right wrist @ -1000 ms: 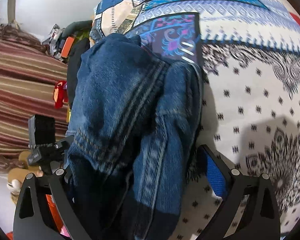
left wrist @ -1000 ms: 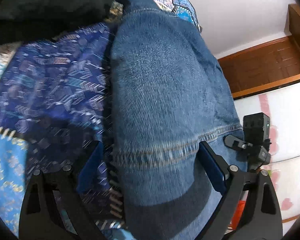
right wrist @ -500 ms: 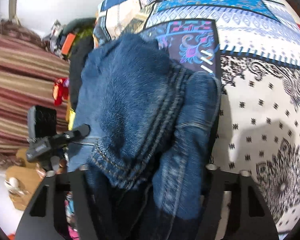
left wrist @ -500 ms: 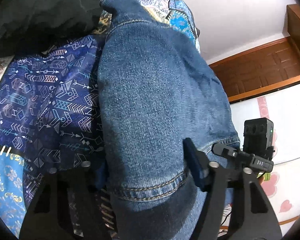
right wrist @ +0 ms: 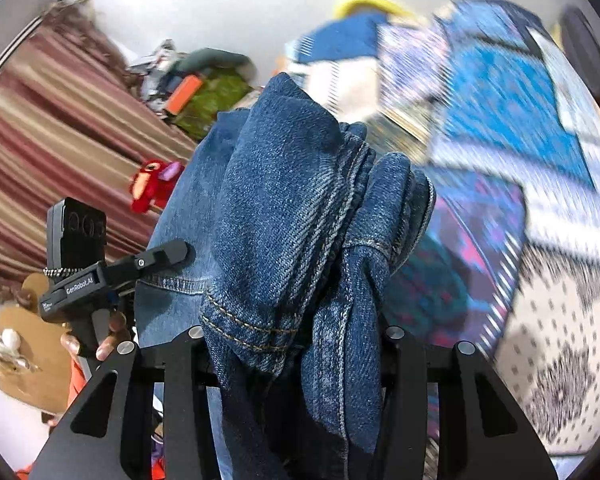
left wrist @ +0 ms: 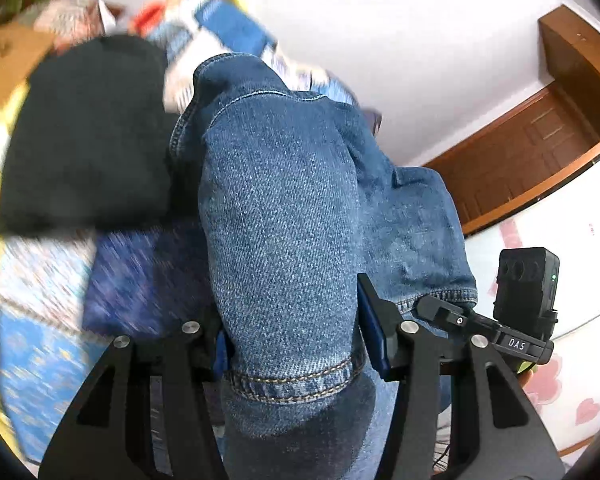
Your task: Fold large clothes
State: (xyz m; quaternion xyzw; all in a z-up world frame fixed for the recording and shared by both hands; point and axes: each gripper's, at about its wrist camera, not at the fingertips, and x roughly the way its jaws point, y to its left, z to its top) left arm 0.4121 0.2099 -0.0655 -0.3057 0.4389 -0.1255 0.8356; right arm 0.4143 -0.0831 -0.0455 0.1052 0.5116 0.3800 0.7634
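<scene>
Over the bed [right wrist: 540, 300], both claws [left wrist: 296, 344] [right wrist: 296, 340] now clenched on the jeans [left wrist: 280, 220] and lifted off the quilt, so probably mid-fold, carrying the hems across.

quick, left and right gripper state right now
left gripper: shut on jeans
right gripper: shut on jeans, bunched hem end

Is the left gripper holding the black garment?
No, the left gripper is shut on the blue denim jeans; the black garment lies beside them.
</scene>
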